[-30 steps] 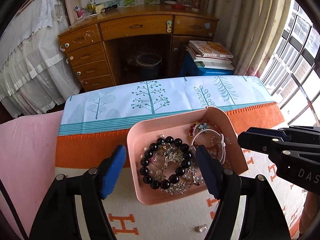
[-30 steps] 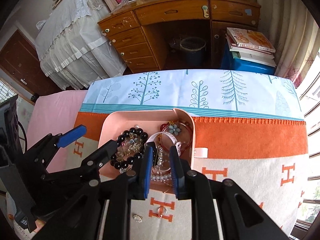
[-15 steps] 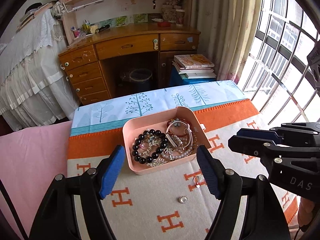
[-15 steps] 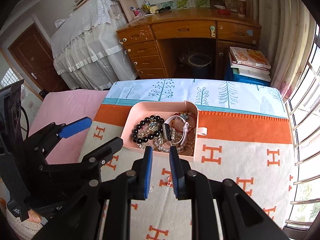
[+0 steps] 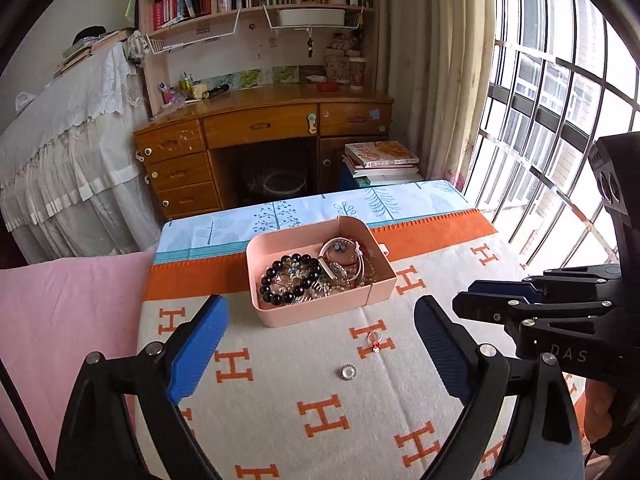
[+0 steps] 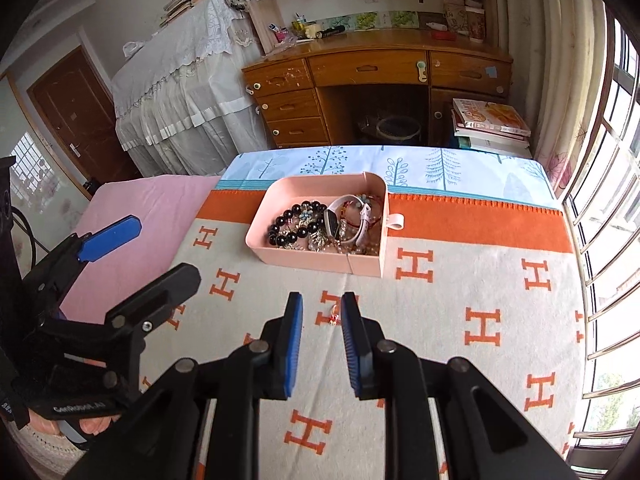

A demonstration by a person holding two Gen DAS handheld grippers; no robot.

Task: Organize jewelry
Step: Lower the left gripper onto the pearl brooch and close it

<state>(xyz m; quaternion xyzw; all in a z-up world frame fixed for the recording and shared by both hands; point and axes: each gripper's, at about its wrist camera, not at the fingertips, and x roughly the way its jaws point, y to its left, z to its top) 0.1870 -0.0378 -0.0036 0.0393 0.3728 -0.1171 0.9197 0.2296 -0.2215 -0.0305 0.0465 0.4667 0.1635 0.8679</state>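
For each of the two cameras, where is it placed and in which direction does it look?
Left wrist view: on the left gripper, looking forward and down over the blanket to the pink tray; its opening, empty jaws show, and the right gripper beside them.
Right wrist view: on the right gripper, facing likewise; its narrow, empty jaws and the left gripper show.
Both share the tray, the small ring, and the desk.

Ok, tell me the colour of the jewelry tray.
Pale pink tray; clearest in the left wrist view.
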